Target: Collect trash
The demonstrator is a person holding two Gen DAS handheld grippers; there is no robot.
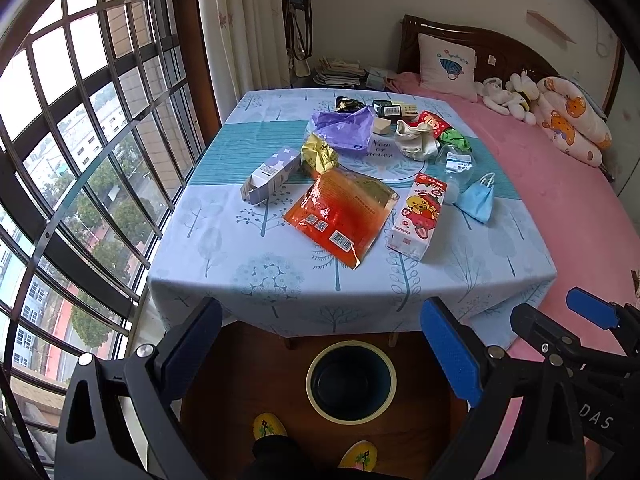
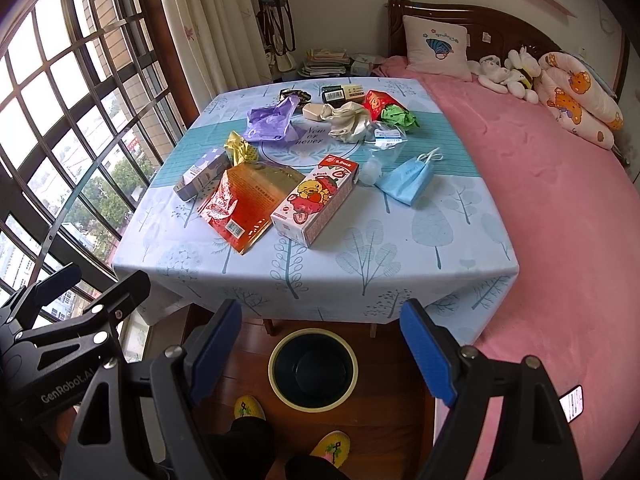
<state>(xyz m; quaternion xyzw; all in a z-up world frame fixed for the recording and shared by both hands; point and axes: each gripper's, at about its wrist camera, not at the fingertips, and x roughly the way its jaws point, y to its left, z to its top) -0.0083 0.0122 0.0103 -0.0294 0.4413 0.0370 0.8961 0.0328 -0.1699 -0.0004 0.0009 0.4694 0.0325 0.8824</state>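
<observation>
A cloth-covered counter (image 1: pixel 248 256) fills mid-frame, strewn with trash: an orange packet (image 1: pixel 340 216), a duck carton (image 2: pixel 316 200), a blue mask (image 2: pixel 408 180). Both the left gripper (image 1: pixel 320 344) and right gripper (image 2: pixel 320 344) hover at bottom of frame, fingers spread and empty, above a seemingly empty bin (image 1: pixel 351 380) on the floor.

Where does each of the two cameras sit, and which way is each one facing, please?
Left wrist: on the left gripper, jaws open, looking down over the table toward the bed; the right gripper and slippers show.
Right wrist: on the right gripper, jaws open, same heading; the left gripper shows.
Shared: trash bin, orange packet, blue mask.
</observation>
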